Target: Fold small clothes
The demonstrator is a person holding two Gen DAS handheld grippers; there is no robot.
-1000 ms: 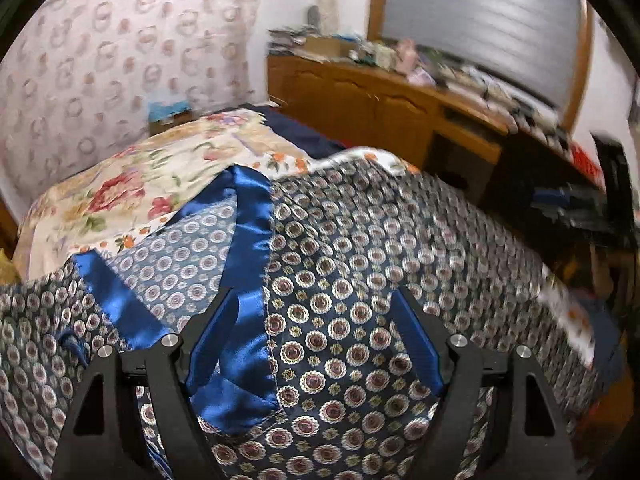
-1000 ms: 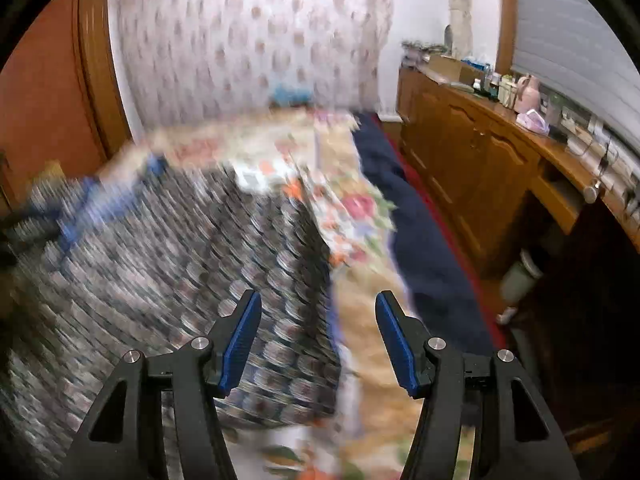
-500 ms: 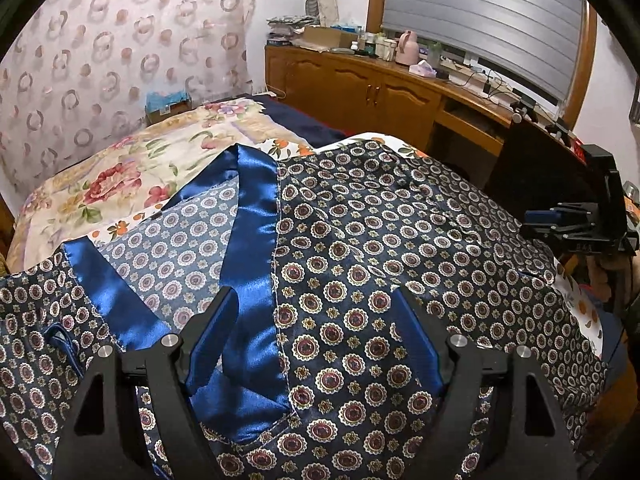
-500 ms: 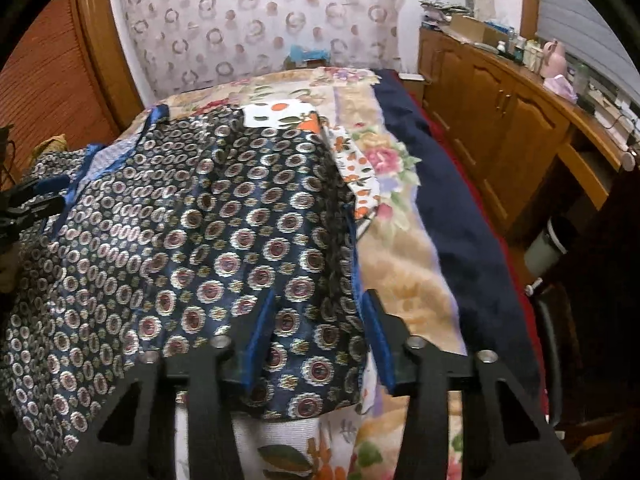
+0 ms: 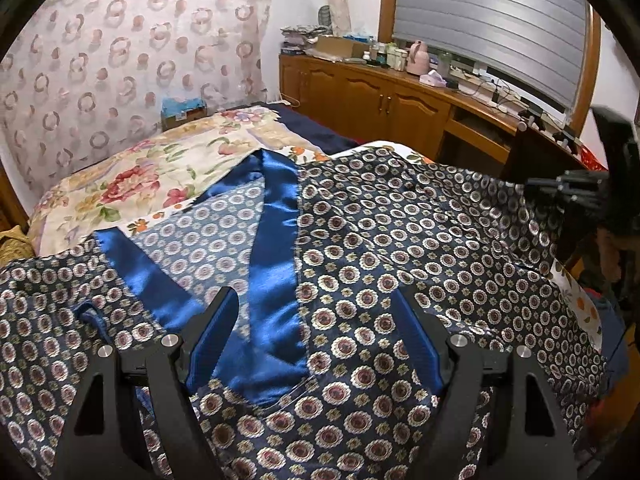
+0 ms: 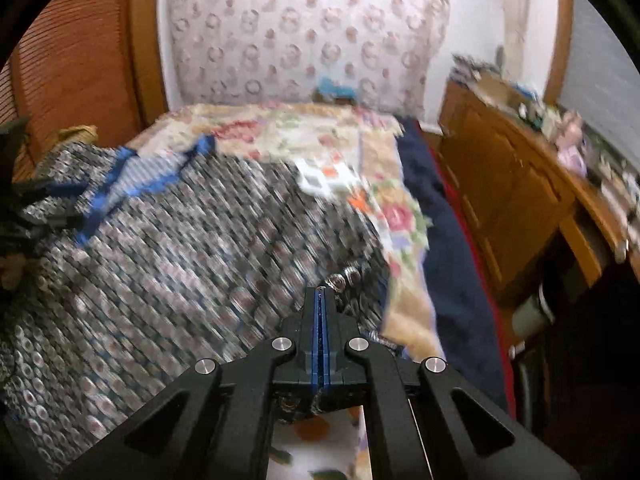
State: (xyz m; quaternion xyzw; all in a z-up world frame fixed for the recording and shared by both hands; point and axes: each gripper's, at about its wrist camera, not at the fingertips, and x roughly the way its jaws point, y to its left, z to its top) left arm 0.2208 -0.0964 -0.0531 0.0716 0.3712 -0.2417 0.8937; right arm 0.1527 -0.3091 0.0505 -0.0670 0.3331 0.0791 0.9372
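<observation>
I am pinching the right edge of the dark blue silky top with little round flowers and a shiny blue collar (image 5: 400,248) in my right gripper (image 6: 321,300), which is squeezed tight on the cloth. My left gripper (image 5: 316,340) is hanging wide open over the collar, holding nothing. The top is lying spread on the flowery bedspread (image 5: 160,168). I think I should be lifting slowly and keeping the edge straight. Its collar is pointing up the bed, its long way running along the bed.
</observation>
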